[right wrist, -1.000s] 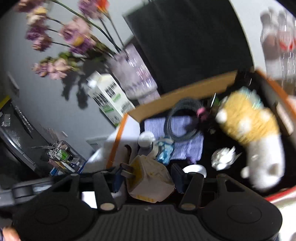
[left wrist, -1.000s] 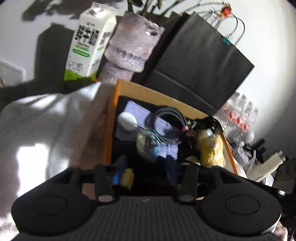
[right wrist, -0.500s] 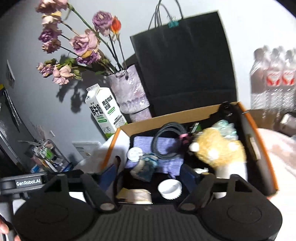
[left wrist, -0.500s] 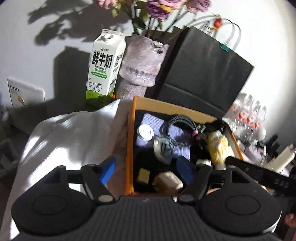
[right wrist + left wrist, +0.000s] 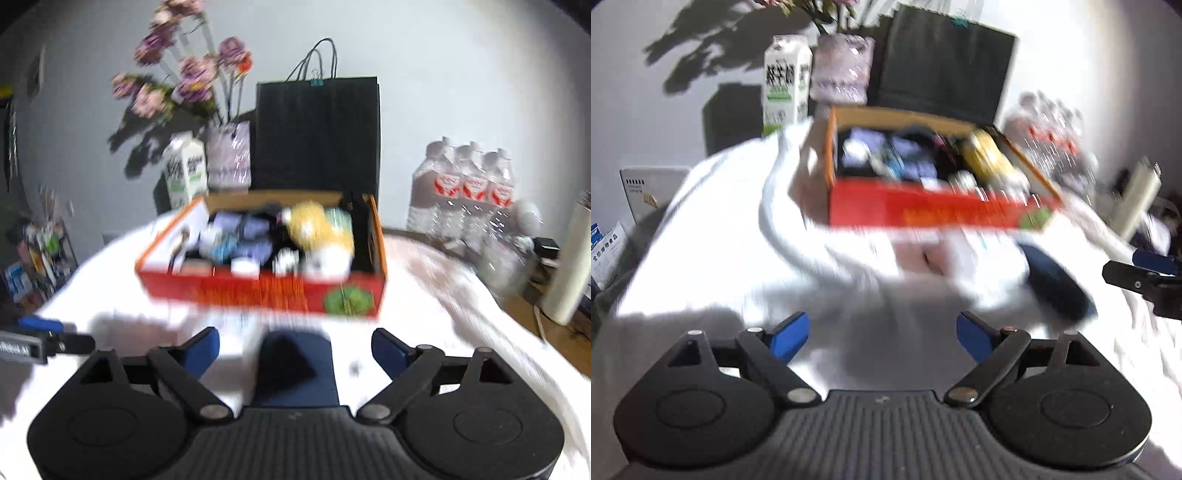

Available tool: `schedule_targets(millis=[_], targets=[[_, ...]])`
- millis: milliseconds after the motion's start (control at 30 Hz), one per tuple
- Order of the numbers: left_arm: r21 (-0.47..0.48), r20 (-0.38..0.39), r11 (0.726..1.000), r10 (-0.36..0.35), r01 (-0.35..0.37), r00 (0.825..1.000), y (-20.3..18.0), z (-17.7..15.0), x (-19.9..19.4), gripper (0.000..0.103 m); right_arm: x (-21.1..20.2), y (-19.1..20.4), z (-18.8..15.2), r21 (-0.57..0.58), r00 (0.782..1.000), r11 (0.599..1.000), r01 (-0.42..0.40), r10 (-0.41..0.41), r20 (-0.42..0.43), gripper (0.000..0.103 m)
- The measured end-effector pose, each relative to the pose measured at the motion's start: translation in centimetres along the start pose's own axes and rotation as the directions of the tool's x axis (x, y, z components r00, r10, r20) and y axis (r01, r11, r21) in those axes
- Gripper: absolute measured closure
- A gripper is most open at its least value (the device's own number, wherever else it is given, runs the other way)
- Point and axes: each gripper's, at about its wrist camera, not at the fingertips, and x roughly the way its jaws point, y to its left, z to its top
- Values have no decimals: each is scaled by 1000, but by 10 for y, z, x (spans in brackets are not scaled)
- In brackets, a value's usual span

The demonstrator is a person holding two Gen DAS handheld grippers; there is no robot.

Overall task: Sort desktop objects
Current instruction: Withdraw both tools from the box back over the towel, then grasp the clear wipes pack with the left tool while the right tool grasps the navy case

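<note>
We hold both grippers, left point(image 5: 881, 332) & right point(image 5: 295, 349), jaws wide apart w/ nothing gripped, facing red box point(image 5: 258, 291); navy case point(image 5: 295, 369) lies betw. right jaws.

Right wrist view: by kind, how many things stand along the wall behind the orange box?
milk carton: 1
flower vase: 1
black paper bag: 1
pack of water bottles: 1
Total: 4
</note>
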Motion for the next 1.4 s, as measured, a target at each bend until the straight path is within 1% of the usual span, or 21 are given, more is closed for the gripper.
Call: schedule_targets(millis=[67,133,233,267,300,367,467,567,667,733,833,933,1000,1067,1133,1167,1233,1300,1333,1367,1400], targets=[[3,23,1000,3,-3,1000,-12,-29,-19,13,-20,3,-32,-18,1000,1000,17,-17,-3,14],[0,31,1000,-11,11,999,-25,-58,-38,13,-40,7,-63,-14,1000,1000,19,-19,-13,14],[2,36,996,-84,84,996,-44,-101,-71,11,-77,13,-103,25,999,999,38,-38,-18,13],[17,35,994,-107,106,994,-47,-111,-78,8,-89,15,-115,39,999,999,30,-29,-14,12],[29,29,994,-106,105,994,-49,-118,-83,7,-99,17,-126,50,1000,999,13,-12,-17,10],[50,8,996,-70,70,997,-52,-121,-81,7,-110,20,-142,54,999,998,-14,16,-43,10],[31,29,999,-42,41,999,-50,-113,-74,7,-112,25,-150,14,998,1000,2,-1,-70,10],[-10,28,999,-49,49,998,-47,-108,-66,7,-111,23,-140,27,999,999,36,-35,-34,10],[-4,28,999,-45,45,999,-48,-107,-59,7,-106,21,-131,58,1000,998,25,-24,-7,10],[12,31,999,-41,41,999,-50,-99,-51,7,-98,20,-125,50,1000,999,15,-15,-7,10],[45,75,997,-61,58,995,-54,-76,-39,6,-81,16,-109,36,1000,999,13,-13,4,10],[102,128,992,-92,79,987,-57,-47,-20,4,-58,7,-85,58,999,998,-24,23,28,10],[121,127,990,-93,77,988,-59,-27,-1,4,-34,1,-69,72,999,996,-43,40,34,12],[130,116,985,-126,111,985,-58,-8,21,4,-6,-5,-55,88,999,995,-40,39,13,13],[110,99,988,-123,112,987,-58,9,42,4,20,-10,-44,102,999,994,-47,47,1,17],[94,92,991,-106,98,990,-59,16,51,4,31,-11,-41,111,999,993,-46,48,-11,17],[74,98,991,-116,109,988,-60,25,63,4,52,-12,-37,117,998,992,-54,57,-25,19],[69,105,990,-129,122,986,-65,32,71,4,69,-11,-38,113,998,993,-28,34,-50,32],[72,107,989,-133,126,985,-69,35,75,4,73,-12,-40,106,998,994,-15,21,-57,33],[79,108,989,-135,127,985,-73,38,79,4,71,-15,-41,117,998,993,-27,32,-48,37],[86,108,988,-135,126,985,-77,40,83,3,65,-16,-40,122,998,992,-32,39,-50,38]])
